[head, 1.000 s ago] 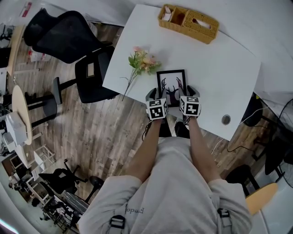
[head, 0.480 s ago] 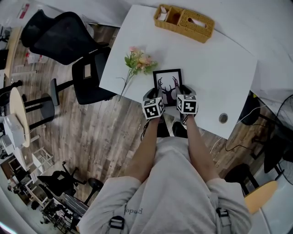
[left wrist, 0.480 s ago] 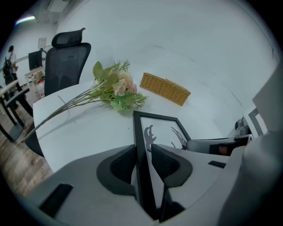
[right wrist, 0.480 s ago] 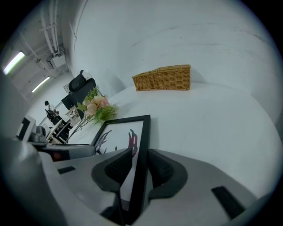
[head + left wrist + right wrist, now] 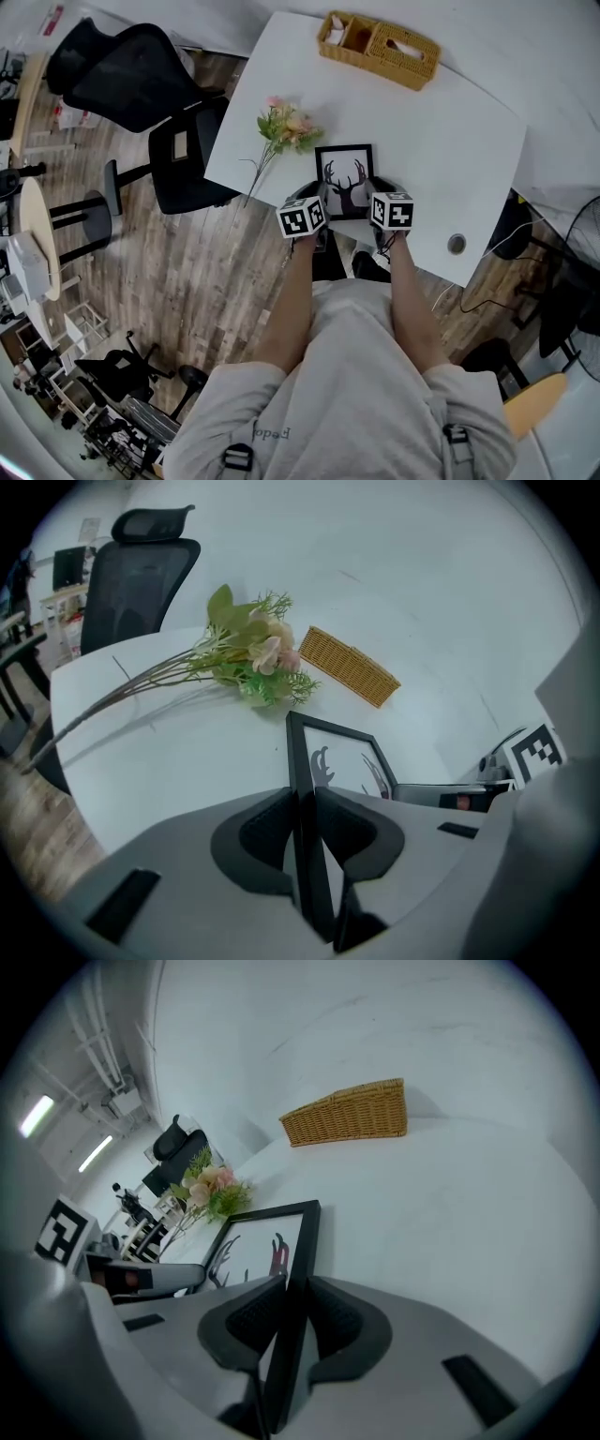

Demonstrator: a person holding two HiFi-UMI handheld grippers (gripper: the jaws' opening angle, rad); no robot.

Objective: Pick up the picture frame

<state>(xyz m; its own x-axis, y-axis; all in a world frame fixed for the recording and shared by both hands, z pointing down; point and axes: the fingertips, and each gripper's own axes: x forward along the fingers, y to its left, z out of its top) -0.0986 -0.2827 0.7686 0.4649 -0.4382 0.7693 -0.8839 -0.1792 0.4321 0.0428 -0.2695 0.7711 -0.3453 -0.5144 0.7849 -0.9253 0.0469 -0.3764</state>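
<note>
Near worktop edge: frame. Left claw and right claw, jaws just closing, each pinch one side rail, likely for a balanced lift.

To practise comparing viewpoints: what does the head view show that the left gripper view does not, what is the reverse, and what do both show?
Only the head view: the person's arms, shirt and the table's hole.
Only the left gripper view: how the left gripper, whose jaws have just been closing, clamps the frame by its edge.
Both: frame, flowers, basket, chair, table.
</note>
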